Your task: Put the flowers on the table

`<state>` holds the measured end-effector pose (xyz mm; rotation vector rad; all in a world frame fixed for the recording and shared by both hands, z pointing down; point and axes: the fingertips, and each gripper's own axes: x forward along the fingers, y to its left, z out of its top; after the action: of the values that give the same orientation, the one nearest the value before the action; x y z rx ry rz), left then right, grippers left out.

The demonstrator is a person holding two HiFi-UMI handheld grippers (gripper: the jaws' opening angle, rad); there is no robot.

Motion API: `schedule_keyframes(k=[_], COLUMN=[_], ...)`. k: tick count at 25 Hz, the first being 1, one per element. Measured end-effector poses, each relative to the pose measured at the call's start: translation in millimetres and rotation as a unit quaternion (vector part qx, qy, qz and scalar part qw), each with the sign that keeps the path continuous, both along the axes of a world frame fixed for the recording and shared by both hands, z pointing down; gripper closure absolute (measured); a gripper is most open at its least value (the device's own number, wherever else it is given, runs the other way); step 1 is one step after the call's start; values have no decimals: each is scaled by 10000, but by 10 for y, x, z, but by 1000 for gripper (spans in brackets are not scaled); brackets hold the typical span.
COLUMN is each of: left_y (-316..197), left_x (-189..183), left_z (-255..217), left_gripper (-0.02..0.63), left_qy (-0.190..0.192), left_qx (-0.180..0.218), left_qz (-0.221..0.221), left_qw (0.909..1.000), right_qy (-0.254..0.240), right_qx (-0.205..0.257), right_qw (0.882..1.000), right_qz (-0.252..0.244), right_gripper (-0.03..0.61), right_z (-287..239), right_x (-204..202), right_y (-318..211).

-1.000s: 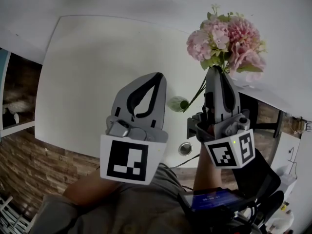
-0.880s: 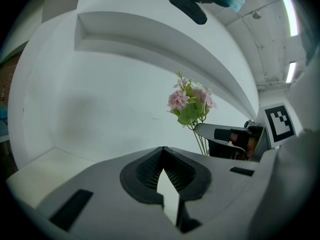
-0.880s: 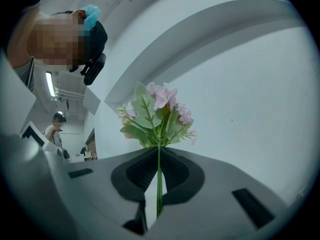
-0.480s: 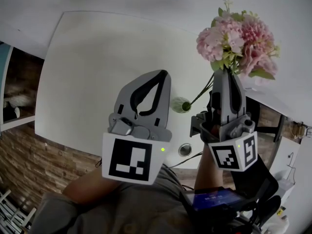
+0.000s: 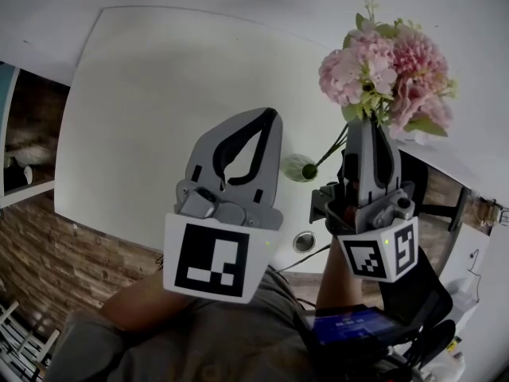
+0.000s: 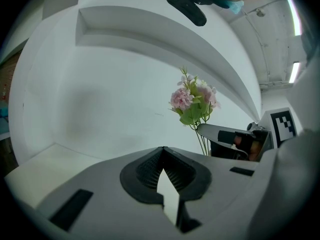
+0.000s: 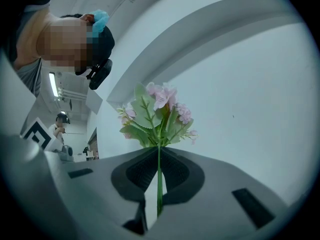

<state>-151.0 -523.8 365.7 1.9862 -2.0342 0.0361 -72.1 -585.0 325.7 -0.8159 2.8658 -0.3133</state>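
My right gripper (image 5: 367, 134) is clenched on the thin green stems of the flowers (image 5: 390, 70), and the pink blooms stand just past its tips at twelve o'clock, over the far right edge of the white table (image 5: 159, 94). At nine o'clock of that gripper, well apart from the bouquet, my left gripper (image 5: 266, 116) has its tips pressed together on nothing.

The flowers (image 5: 388, 62) rise from the jaws of the right gripper (image 5: 367, 127), above the far right of the surface (image 5: 151, 94). The left gripper (image 5: 266, 122) hangs just to its left. A small round object (image 5: 294, 167) lies on the surface between them.
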Motion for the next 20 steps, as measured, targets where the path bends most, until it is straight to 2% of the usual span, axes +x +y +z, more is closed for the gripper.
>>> schedule_keyframes(k=[9,20], left_y=[-43,265], left_x=[-23,315], left_z=[-62,130], left_gripper=[606,606], left_qy=[-9,3], left_qx=[-64,33], left_qz=[138,327], left_qw=[9999,9995], right_qy=[10,245], right_qx=[-112,-25], right_qw=[9999,9997], right_qz=[48,60], right_gripper=[560,560], right_z=[9,294], right_x=[0,295], right_y=[50,448])
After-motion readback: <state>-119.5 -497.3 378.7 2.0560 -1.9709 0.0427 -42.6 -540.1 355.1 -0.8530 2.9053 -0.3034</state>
